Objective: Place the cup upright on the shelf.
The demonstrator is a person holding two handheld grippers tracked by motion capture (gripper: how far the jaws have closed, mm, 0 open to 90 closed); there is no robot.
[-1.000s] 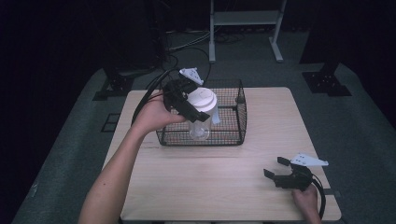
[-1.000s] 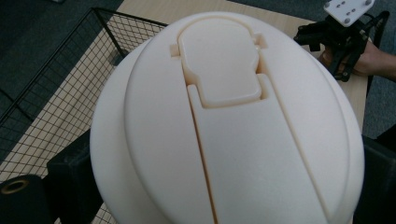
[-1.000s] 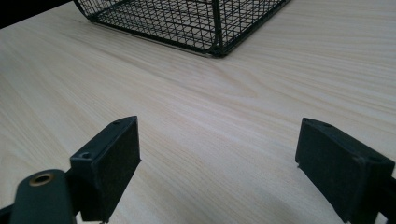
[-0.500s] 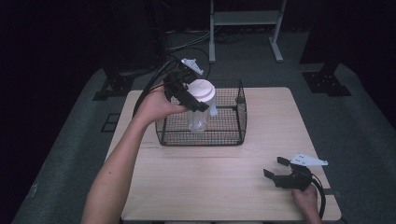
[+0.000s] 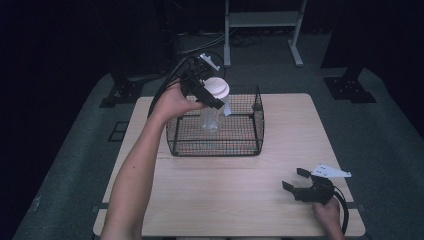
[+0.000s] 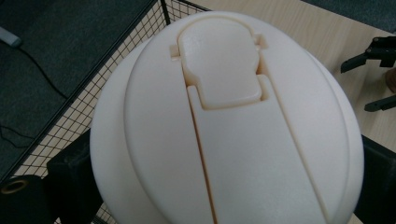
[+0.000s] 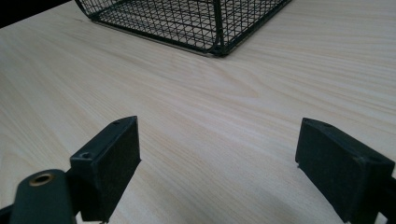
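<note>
In the high view, the left hand-held gripper [image 5: 212, 97] is reaching in over the back-left part of a black wire basket [image 5: 218, 144], its jaws pressing against the sides of a clear bottle [image 5: 211, 116] just under the bottle's cream-white lid [image 5: 218, 88]. The bottle is standing roughly upright, its lid rising above the basket's rim and its clear body showing within the wire walls; whether its base is touching the basket floor cannot be told. The basket is sitting on the far half of the pale wooden tabletop [image 5: 235, 187]. The right hand-held gripper [image 5: 296, 180] is resting near the front right corner of the tabletop, well apart from the basket, with its jaws spread and nothing between them. In the left gripper view, the lid [image 6: 224, 121] is looming large and close, showing a flip cap with a hinge strip running down its middle, and black jaw pads are peeking out on either side of it at the bottom corners, gripping the bottle below the lid; basket mesh [image 6: 70, 126] is lying behind on the left. In the right gripper view, the two black jaws are standing wide apart over bare wood [image 7: 219, 154], holding nothing, and a corner of the basket [image 7: 217, 28] is showing ahead.
</note>
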